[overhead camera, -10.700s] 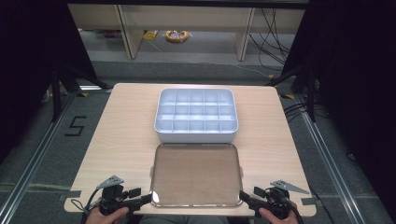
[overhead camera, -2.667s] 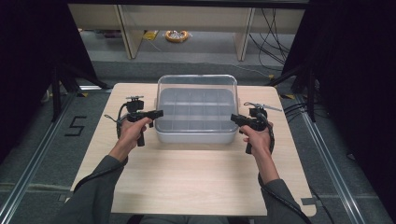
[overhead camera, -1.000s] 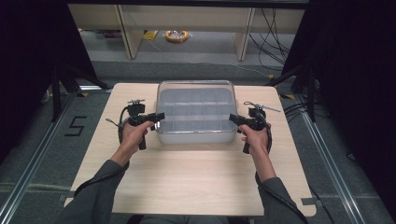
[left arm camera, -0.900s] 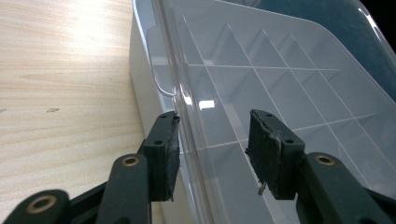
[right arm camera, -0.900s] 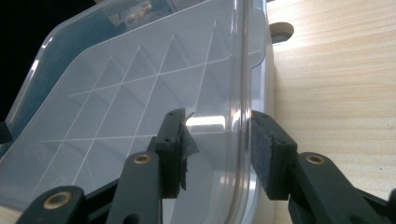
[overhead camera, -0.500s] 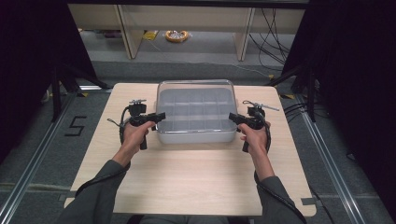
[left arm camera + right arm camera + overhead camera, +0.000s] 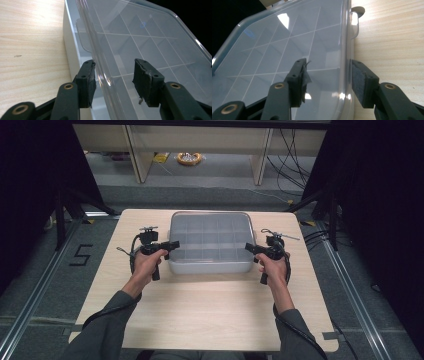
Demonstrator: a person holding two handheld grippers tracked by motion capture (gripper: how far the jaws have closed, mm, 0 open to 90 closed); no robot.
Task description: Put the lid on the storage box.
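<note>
The lid (image 7: 155,37) at upper right is clear, glossy plastic over a white matt plastic box (image 7: 71,50), on a table (image 7: 30,45) of pale smooth wood grain, with matt black pads (image 7: 90,82).

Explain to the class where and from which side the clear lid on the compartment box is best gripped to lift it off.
Grip the clear lid at its two short-side rims, coming in level from left and right at once. It is wide, flat and thin, and only its overhanging edges offer the jaws a bite; both grippers already straddle them.
</note>
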